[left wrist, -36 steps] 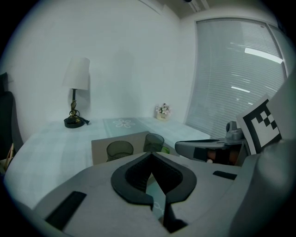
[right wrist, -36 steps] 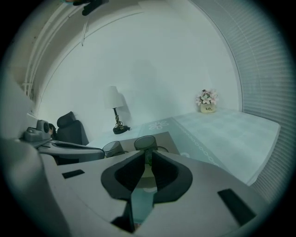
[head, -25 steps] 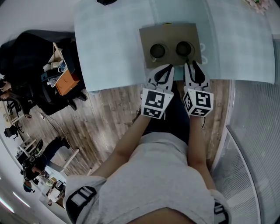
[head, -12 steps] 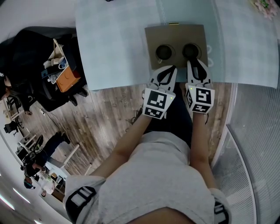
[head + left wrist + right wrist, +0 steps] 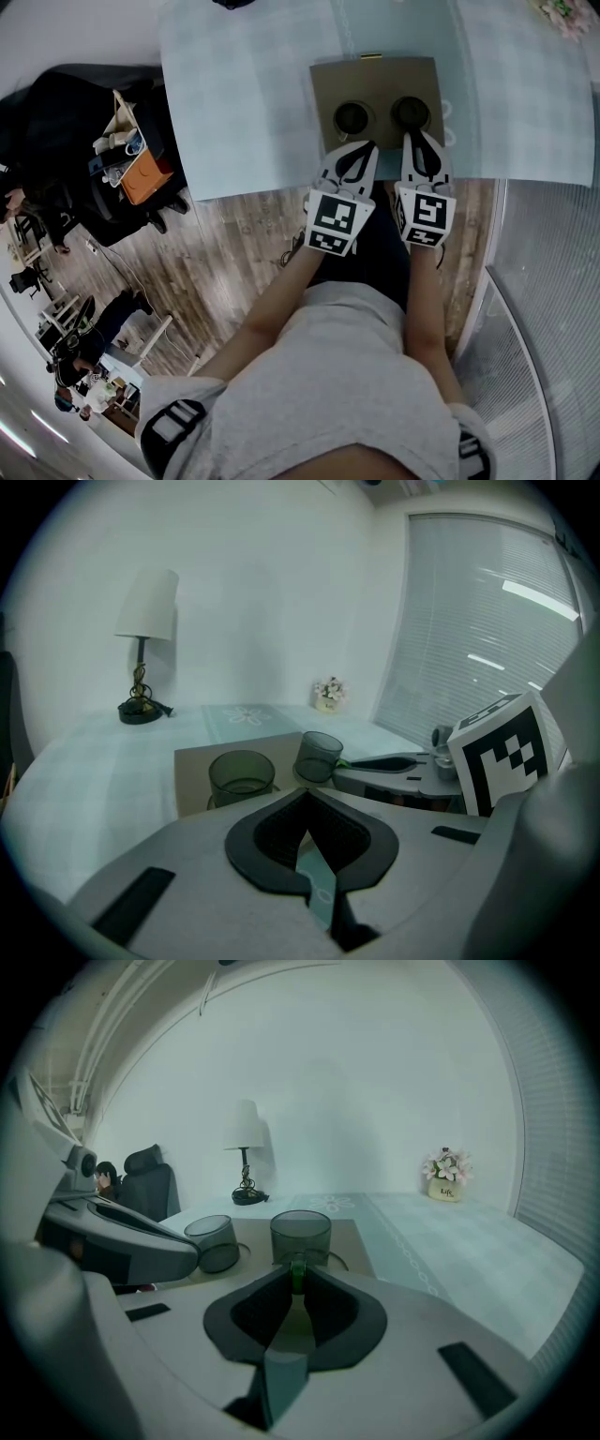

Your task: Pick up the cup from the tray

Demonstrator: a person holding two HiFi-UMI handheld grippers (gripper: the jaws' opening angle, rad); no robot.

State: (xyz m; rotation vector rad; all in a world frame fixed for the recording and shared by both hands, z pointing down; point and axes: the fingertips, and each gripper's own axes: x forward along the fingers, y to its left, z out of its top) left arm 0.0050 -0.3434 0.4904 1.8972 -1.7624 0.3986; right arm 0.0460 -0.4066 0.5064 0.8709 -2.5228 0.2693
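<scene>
A brown tray [image 5: 375, 75] on the pale table carries two dark see-through cups. My right gripper [image 5: 296, 1283] reaches the near side of the right cup [image 5: 300, 1236] [image 5: 411, 112]. Its jaws are closing, and their tips pinch the cup's green handle [image 5: 297, 1274]. The cup stands upright on the tray. My left gripper [image 5: 307, 803] is shut with nothing in it, just short of the left cup [image 5: 242, 775] [image 5: 352, 117] at the tray's near edge. In the left gripper view the right cup [image 5: 320, 755] shows with the right gripper [image 5: 384, 761] against it.
A table lamp [image 5: 143, 639] stands at the table's far left and a small flower pot [image 5: 444, 1176] at the far right. Window blinds [image 5: 478, 639] run along the right. A black chair with bags [image 5: 94, 159] sits on the wood floor to the left.
Both grippers have crept forward to the tray's near edge. The right gripper's jaws have narrowed onto the right cup's handle. The left gripper stays shut.
</scene>
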